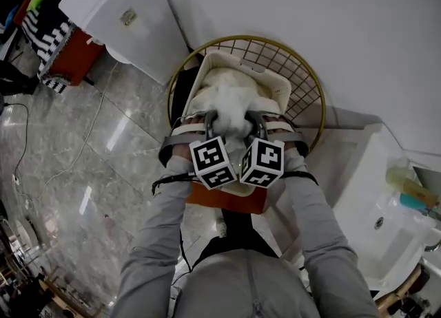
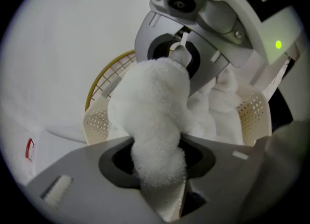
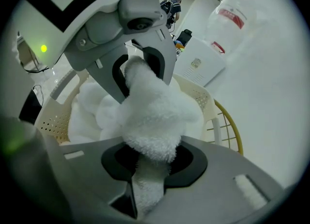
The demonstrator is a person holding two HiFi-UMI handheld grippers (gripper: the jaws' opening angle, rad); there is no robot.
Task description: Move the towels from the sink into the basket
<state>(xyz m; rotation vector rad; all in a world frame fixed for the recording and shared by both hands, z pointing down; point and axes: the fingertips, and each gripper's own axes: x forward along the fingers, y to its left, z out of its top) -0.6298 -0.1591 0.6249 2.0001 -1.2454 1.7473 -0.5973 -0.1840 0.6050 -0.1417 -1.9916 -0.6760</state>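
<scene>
**Both tongs grip one towel above the basket**
Left tongs (image 1: 209,122) and right tongs (image 1: 259,122), side by side, each pinch a fold of the white towel (image 1: 231,98). It bunches just below them on more towelling in the cream basket (image 1: 277,80), with a wire basket (image 1: 306,69) beyond. The sink (image 1: 386,221) is off to their right.

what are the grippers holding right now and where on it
A white towel, held by both: the left gripper and the right gripper each pinch a bunched fold of it, side by side, over the cream basket. Whether edge or middle cannot be told.
</scene>
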